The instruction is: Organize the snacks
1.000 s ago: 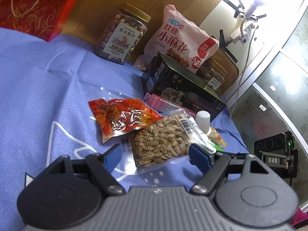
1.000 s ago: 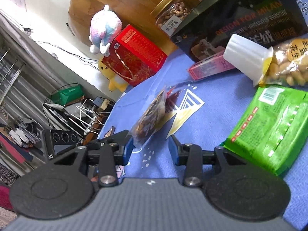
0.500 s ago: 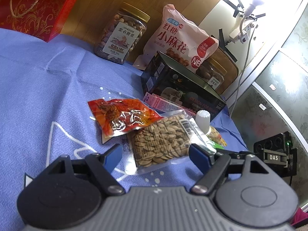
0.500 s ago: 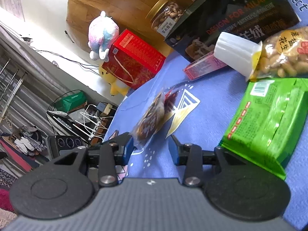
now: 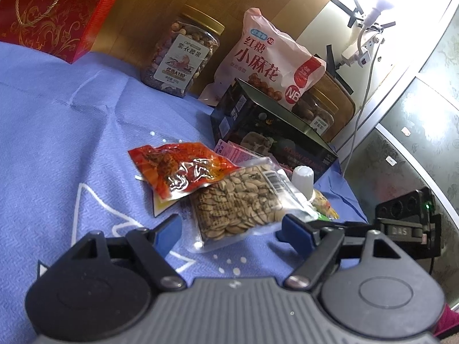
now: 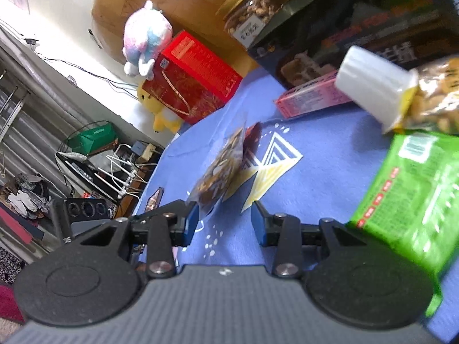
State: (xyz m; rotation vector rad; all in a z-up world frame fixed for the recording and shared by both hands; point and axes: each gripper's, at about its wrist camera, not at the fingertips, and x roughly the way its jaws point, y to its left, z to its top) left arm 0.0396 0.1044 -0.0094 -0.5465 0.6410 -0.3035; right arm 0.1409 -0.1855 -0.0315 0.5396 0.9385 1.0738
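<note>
A clear packet of striped seeds (image 5: 238,200) lies on the blue cloth (image 5: 57,114), with a red snack packet (image 5: 180,169) overlapping its far end. My left gripper (image 5: 231,228) is open, its blue pads standing either side of the packet's near end without pressing on it. In the right wrist view the seed packet (image 6: 222,172) is edge-on and blurred, its near corner beside the left pad of my open right gripper (image 6: 225,218). A green packet (image 6: 416,195) lies to the right, and a peanut bag with a white cap (image 6: 373,89) behind it.
A dark box (image 5: 275,132) stands behind a flat pink box (image 5: 235,152). A nut jar (image 5: 183,54) and a pink snack bag (image 5: 269,60) lean on the wooden back. A red gift box (image 5: 48,8) is far left. The cloth's edge drops off beyond my right gripper.
The right wrist view has swayed slightly and is now blurred. The left gripper and the packets before it have not moved. Both grippers stay open.
</note>
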